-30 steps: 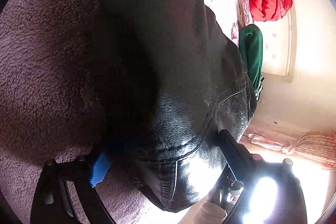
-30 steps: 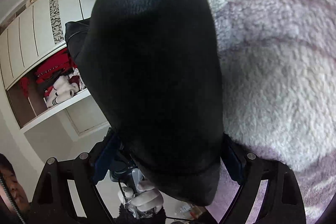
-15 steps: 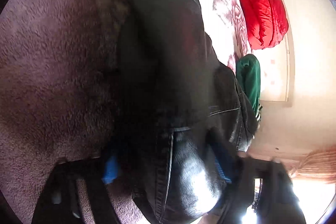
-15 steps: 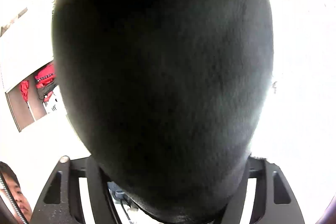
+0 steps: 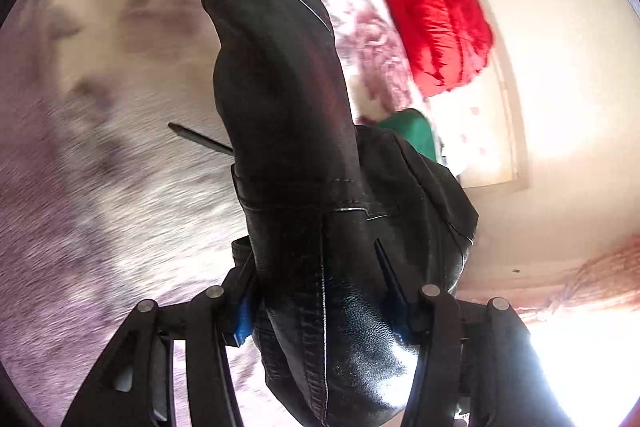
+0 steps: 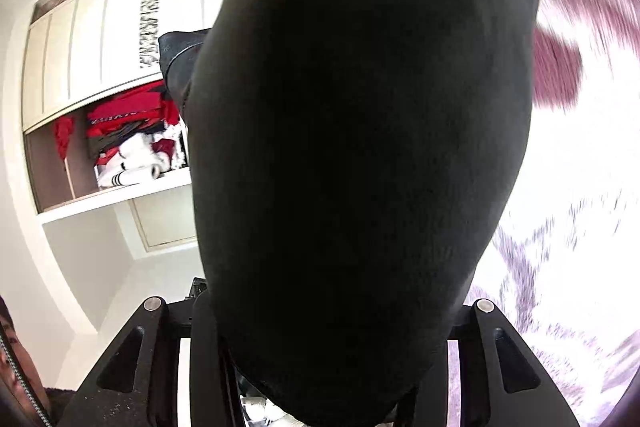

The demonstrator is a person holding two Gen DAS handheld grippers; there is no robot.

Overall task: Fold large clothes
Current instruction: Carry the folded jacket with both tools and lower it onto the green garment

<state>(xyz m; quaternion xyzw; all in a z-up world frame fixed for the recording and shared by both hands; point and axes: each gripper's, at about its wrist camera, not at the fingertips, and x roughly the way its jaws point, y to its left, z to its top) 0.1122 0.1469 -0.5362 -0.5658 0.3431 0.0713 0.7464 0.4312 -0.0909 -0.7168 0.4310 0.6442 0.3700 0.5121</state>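
Note:
A black leather garment [image 5: 288,131] hangs lifted above the fluffy pink-and-white blanket [image 5: 100,107]. My left gripper [image 5: 316,279] holds a stitched fold of it; the blue pads [image 5: 242,319] press on the leather while the jaws are closing. In the right wrist view the same black garment [image 6: 360,127] fills the middle and drapes over my right gripper [image 6: 328,327]. Those jaws are closing too, with the cloth bunched between them and the fingertips hidden. A thin dark strap [image 5: 200,139] sticks out to the left of the garment.
A red puffy jacket [image 5: 436,27] and a green garment [image 5: 412,131] lie at the far side of the bed by the wall. A white wardrobe [image 6: 88,39] with an open shelf of clothes [image 6: 132,147] stands beyond. A person [image 6: 12,347] is at the lower left edge.
Both grippers have risen, and the garment came up off the blanket with them. Both pairs of jaws narrowed onto the leather. The right view now shows more wardrobe and less blanket.

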